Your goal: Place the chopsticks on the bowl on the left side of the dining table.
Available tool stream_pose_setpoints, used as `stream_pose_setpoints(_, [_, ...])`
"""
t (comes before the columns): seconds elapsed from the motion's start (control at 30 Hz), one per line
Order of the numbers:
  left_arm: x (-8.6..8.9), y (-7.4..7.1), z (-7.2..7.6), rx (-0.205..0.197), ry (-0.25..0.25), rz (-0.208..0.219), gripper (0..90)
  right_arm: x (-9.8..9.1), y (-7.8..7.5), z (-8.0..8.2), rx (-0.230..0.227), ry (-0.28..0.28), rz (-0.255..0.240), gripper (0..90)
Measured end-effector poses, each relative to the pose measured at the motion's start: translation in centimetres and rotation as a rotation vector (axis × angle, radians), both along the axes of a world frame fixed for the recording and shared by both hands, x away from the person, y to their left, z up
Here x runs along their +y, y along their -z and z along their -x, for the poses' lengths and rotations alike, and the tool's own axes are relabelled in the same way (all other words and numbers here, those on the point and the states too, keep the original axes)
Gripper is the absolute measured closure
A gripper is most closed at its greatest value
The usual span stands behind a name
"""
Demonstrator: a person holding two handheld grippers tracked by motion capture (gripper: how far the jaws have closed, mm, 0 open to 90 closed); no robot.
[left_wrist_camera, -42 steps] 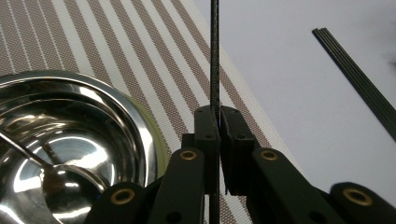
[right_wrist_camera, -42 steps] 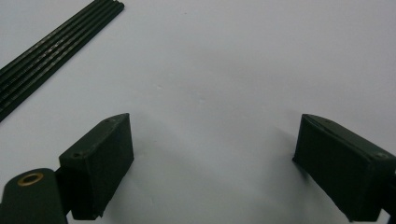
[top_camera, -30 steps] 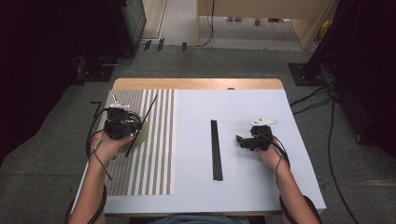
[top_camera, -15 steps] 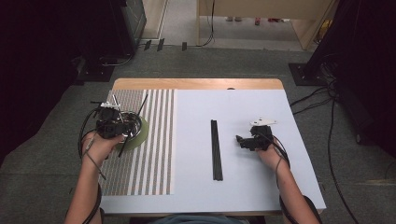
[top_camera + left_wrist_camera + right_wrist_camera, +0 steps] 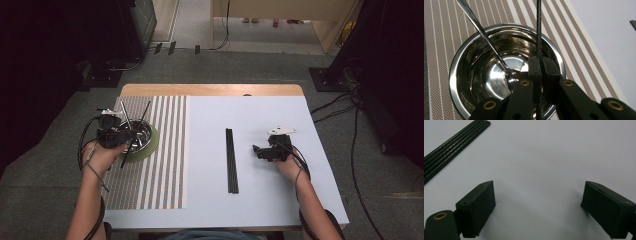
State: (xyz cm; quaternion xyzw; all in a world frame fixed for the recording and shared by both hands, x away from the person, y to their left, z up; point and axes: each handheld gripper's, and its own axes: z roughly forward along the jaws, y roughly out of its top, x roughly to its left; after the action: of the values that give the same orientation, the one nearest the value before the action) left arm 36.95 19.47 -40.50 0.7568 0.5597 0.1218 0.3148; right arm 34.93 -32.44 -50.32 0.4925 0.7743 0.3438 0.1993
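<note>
Chopstick (image 5: 539, 30) is what I have pinched in my left gripper (image 5: 541, 65), jaws clamped tight on it above the steel bowl (image 5: 461, 65), where a spoon (image 5: 480, 31) leans. My right gripper (image 5: 537, 207) rests spread wide over the white table (image 5: 554, 150), near the remaining chopsticks (image 5: 230, 160).

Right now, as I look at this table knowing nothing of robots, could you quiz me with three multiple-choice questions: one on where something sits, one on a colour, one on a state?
1. Where does the shiny round steel bowl sit?
A. on the brown-and-white striped woven placemat
B. on the bare white table top
C. on the floor

2. What colour are the thin sticks lying together mid-table?
A. red
B. black
C. white

3. How are the right gripper jaws?
A. shut on a spoon
B. shut on nothing
C. open, with nothing between them

Answers: 1 A, stripes surround the bowl. 2 B, they look black against white. 3 C, a wide gap shows bare table.
</note>
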Motion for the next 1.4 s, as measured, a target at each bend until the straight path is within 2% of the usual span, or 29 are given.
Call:
stream_pose_setpoints(0.33, [-0.1,0.8,-0.6,0.006,-0.006,-0.035,87.6,0.0,0.0,0.0,0.001,0.000,0.000,11.1])
stream_pose_setpoints(0.73, [0.4,1.7,-1.1,0.016,-0.022,-0.033,87.5,0.0,0.0,0.0,0.001,0.000,0.000,11.1])
stream_pose_setpoints(1.4, [1.8,2.1,-2.2,-0.026,-0.060,-0.032,86.7,0.0,0.0,0.0,0.000,0.000,0.000,11.1])
